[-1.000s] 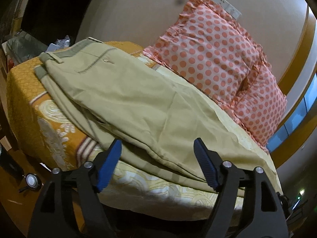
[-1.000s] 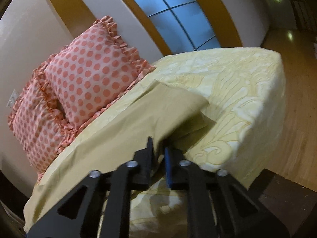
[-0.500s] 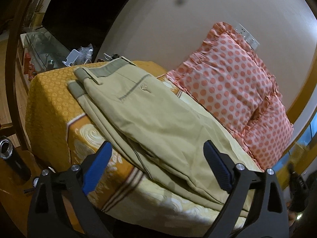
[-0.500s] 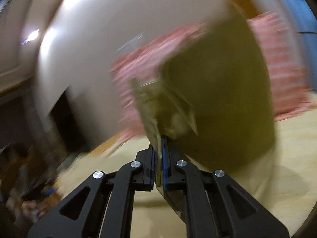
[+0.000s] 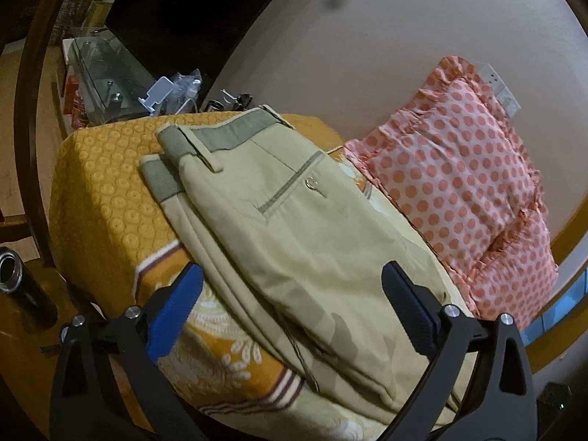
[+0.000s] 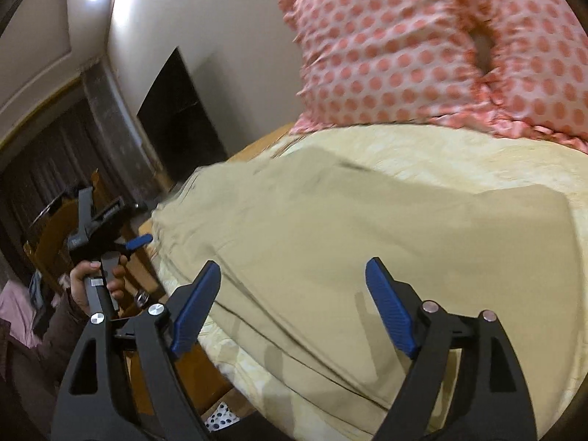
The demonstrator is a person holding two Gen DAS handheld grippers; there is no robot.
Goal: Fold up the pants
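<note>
Khaki pants (image 5: 294, 220) lie on the bed, waistband at the far left, back pocket up. In the right wrist view the pants (image 6: 367, 228) lie flat across the bedspread, the legs folded over. My left gripper (image 5: 294, 308) is open and empty, just above the near edge of the pants. My right gripper (image 6: 294, 301) is open and empty over the folded cloth. The left gripper also shows in the right wrist view (image 6: 110, 235), held in a hand at the bed's left end.
Two pink polka-dot pillows (image 5: 466, 183) lean on the wall behind the pants. The orange and yellow bedspread (image 5: 103, 191) drops off at the near edge. A cluttered glass table (image 5: 106, 84) stands beyond the bed's left end. A dark cylinder (image 5: 18, 283) stands on the floor.
My right gripper carried the pant legs over toward the waist, then opened and let the cloth go. My left gripper moved left along the bed toward the waistband, staying open.
</note>
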